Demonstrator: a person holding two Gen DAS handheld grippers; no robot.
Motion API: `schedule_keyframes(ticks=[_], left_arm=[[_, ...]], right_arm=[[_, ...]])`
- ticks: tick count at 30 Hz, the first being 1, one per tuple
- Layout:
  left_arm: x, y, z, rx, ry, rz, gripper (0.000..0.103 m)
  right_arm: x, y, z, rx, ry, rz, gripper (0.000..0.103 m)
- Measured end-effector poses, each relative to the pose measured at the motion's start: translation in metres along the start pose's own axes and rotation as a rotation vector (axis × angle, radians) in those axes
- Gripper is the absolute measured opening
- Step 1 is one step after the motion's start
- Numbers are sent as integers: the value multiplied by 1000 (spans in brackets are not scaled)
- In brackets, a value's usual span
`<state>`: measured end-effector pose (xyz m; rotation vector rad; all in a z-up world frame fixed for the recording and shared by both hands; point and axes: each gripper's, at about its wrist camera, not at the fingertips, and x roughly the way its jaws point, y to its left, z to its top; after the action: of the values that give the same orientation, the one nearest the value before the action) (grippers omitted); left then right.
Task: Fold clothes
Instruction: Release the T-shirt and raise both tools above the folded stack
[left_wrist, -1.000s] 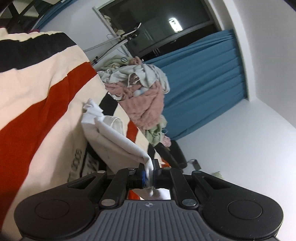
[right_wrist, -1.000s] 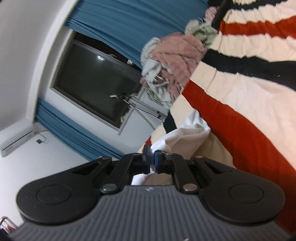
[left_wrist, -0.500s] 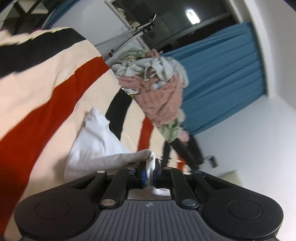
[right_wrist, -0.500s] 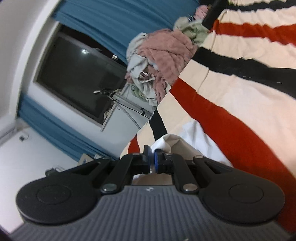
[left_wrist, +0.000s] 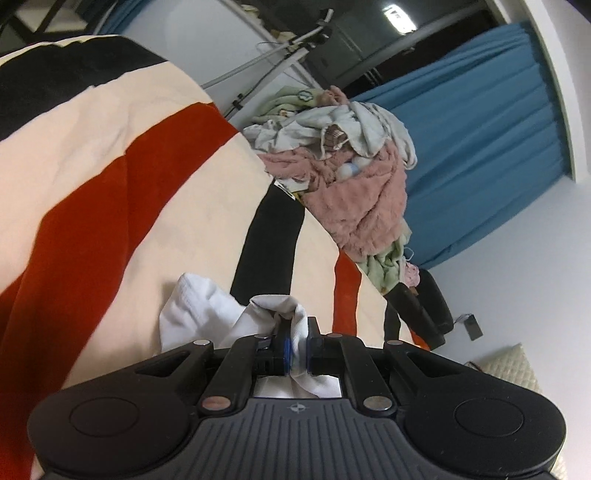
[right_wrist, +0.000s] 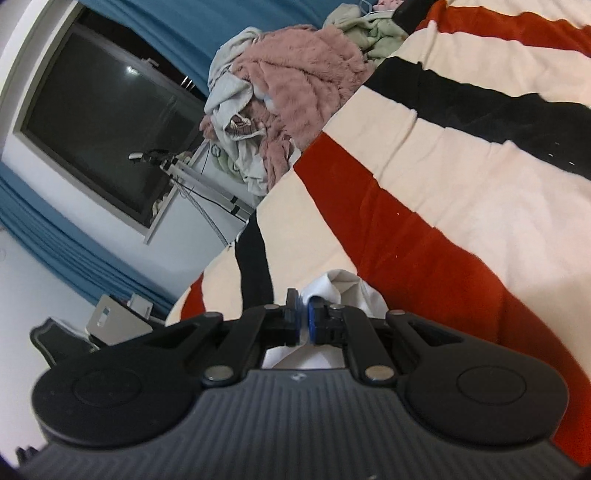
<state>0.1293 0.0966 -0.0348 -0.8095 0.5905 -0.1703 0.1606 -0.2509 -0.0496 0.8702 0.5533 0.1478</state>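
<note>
The left claw (left_wrist: 298, 345) pinches a bunched edge of the white garment (left_wrist: 207, 314), which lies on the striped blanket (left_wrist: 110, 206). The right claw (right_wrist: 303, 325) pinches another fold of it. A pile of clothes (right_wrist: 295, 92) sits beyond.

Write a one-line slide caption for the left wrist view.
Left gripper pinches white garment above striped blanket.

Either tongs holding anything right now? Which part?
Both. Left tongs are shut on a bunched edge of the white garment; right tongs pinch another edge of it. Which edge or corner can't be told.
</note>
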Motion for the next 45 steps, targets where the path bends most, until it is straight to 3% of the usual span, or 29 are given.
schedule_keyframes(ticks=[2, 4, 5, 6, 7, 8, 12, 13, 14, 17, 23, 32, 37, 45], left_arm=[[7, 1, 2, 30, 8, 4, 22], [11, 1, 3, 68, 28, -25, 58], [11, -1, 3, 101, 34, -47, 65], [11, -3, 3, 135, 33, -60, 73], [10, -6, 2, 171, 24, -64, 80], [10, -10, 0, 205, 15, -64, 82], [21, -18, -11, 321, 30, 11, 85], [26, -19, -14, 346, 35, 39, 85], [31, -19, -18, 377, 38, 71, 85], [53, -16, -30, 445, 78, 173, 84], [47, -26, -48, 565, 91, 244, 83], [-11, -42, -79, 644, 113, 242, 83], [-6, -32, -104, 700, 131, 280, 83], [-49, -34, -107, 628, 109, 283, 83]], right_arm=[[5, 0, 1, -17, 22, 32, 11], [7, 3, 3, -33, 52, 79, 19], [8, 4, 4, -41, 68, 102, 42], [9, 5, 5, -49, 83, 126, 58], [11, 7, 4, -65, 95, 140, 87], [14, 10, 1, -114, 95, 117, 89], [27, 24, -14, -309, 97, 25, 89], [31, 27, -17, -357, 97, 2, 85], [34, 31, -21, -406, 98, -21, 66], [41, 37, -30, -511, 106, -77, 54], [44, 42, -46, -601, 144, -141, 54], [-11, 50, -71, -665, 161, -137, 55], [-25, 47, -86, -697, 170, -142, 54], [-22, 37, -100, -713, 162, -145, 53]])
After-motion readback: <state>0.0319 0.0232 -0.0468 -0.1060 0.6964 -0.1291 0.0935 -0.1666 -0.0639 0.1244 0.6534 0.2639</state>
